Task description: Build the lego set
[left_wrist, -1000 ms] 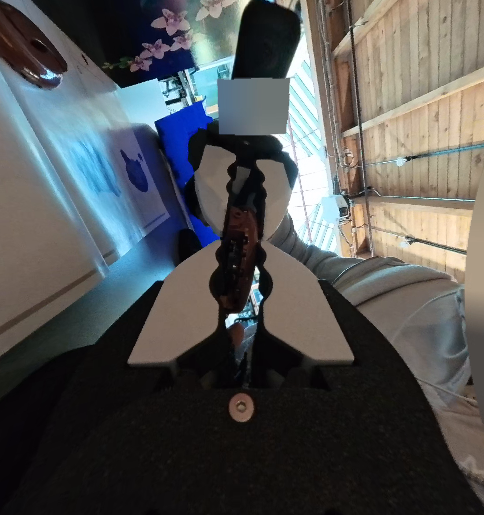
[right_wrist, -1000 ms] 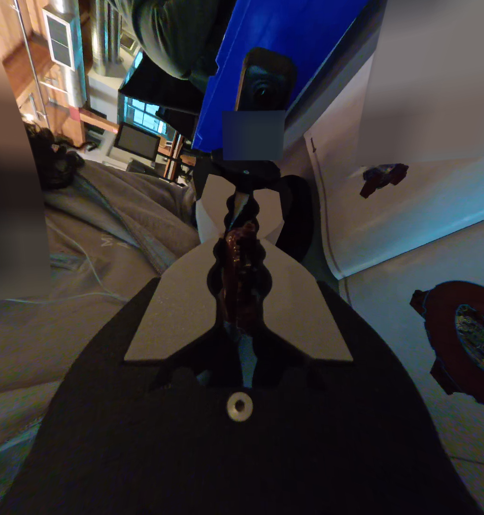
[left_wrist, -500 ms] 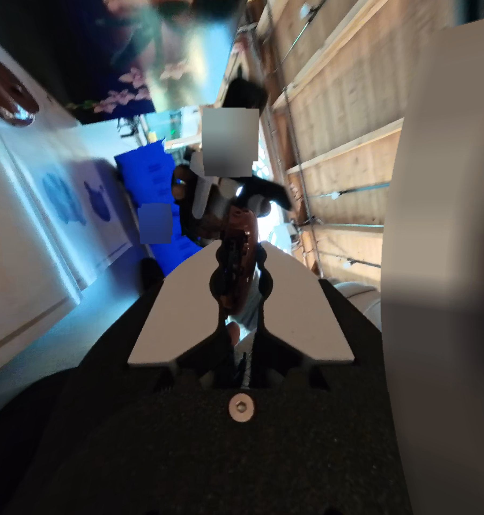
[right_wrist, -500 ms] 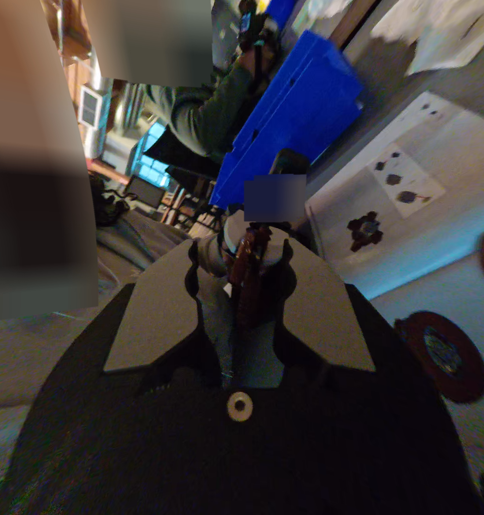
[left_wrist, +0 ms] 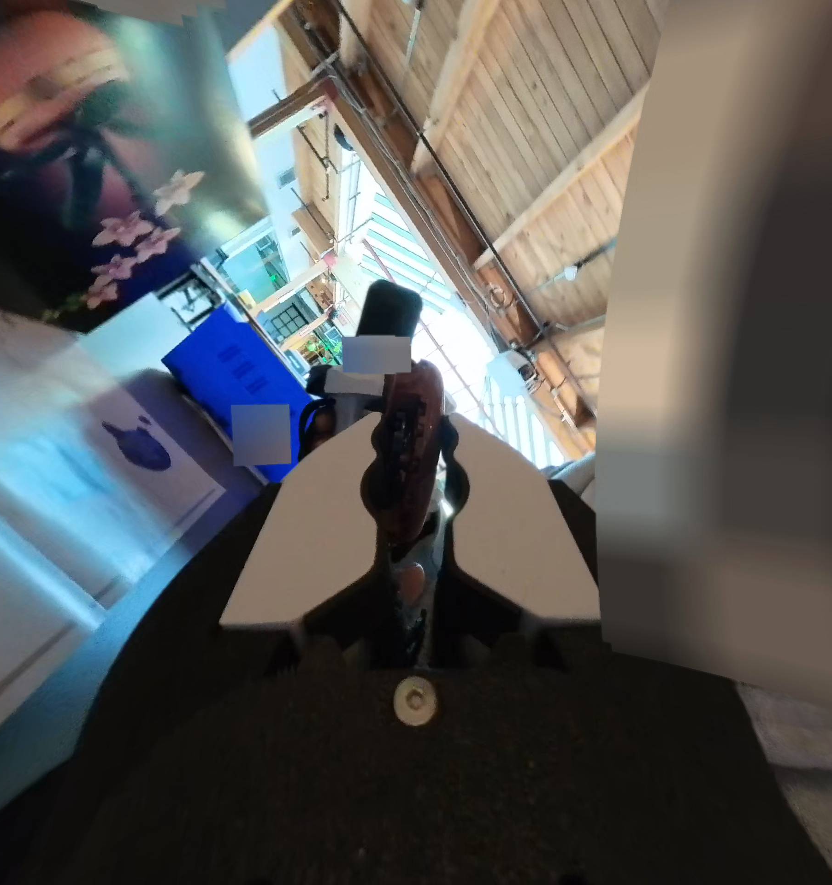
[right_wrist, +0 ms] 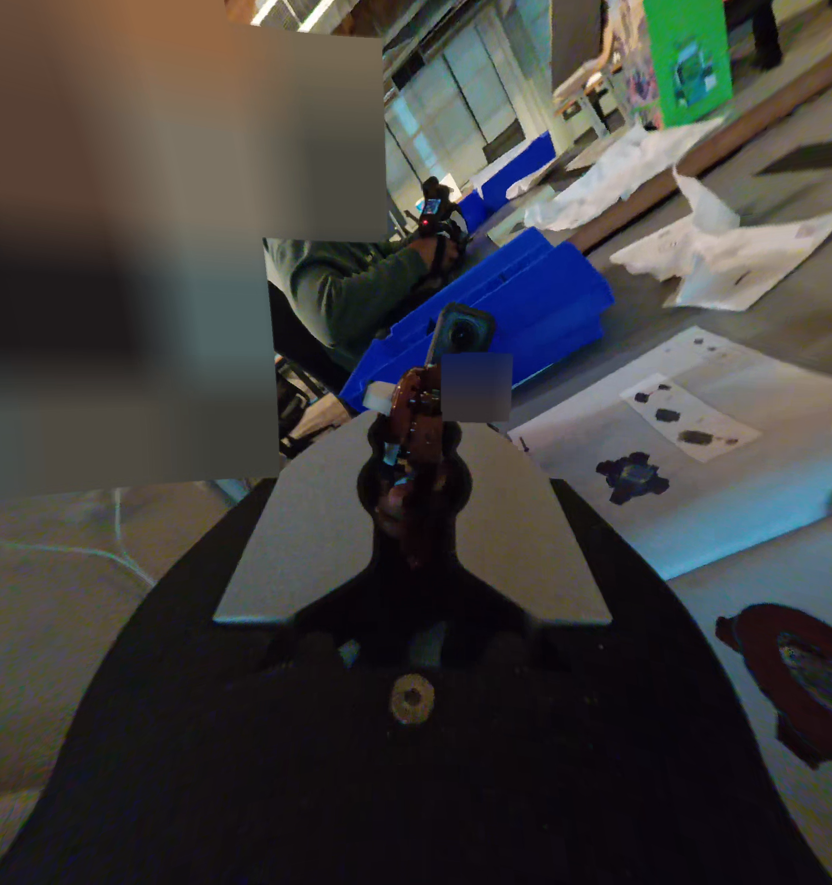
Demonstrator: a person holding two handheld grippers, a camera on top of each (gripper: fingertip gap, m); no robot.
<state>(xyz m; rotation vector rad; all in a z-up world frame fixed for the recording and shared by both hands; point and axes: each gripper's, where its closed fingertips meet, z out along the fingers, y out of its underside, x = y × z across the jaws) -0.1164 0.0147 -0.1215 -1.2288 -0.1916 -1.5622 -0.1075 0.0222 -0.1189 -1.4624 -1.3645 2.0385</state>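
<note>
The left claw [left_wrist: 411,459] was pinching a flat reddish-brown part [left_wrist: 411,445] edge-on, its two pale fingers [left_wrist: 318,517] pressed against the part's faces; dark fittings ran along the edge turned toward the camera, and the part rose past the fingertips. Beyond it, the right claw's black camera housing [left_wrist: 389,311] and a pale finger showed close by, against a bright window and a slanted wooden ceiling [left_wrist: 524,158]. To the left lay a blue bin [left_wrist: 232,378] and white sheets [left_wrist: 155,450] printed with dark blue shapes, on a surface seen at a steep tilt. In the right wrist view, the right claw [right_wrist: 414,459] was likewise closed on the same reddish-brown part [right_wrist: 416,421], with its grey fingers [right_wrist: 514,527] squeezing it from both sides, so the part was gripped from opposite ends and held in the air above the surface. Directly past it sat the left claw's camera [right_wrist: 464,333] and one of its white fingertips [right_wrist: 378,397], touching the part. On the grey surface [right_wrist: 763,316] to the right lay white paper sheets [right_wrist: 691,421] printed with dark shapes, a second reddish-brown round part [right_wrist: 806,680] near the lower right edge, and blue bins [right_wrist: 524,297] farther back. A person's green sleeve [right_wrist: 347,282] reached over the bins, holding another device.
</note>
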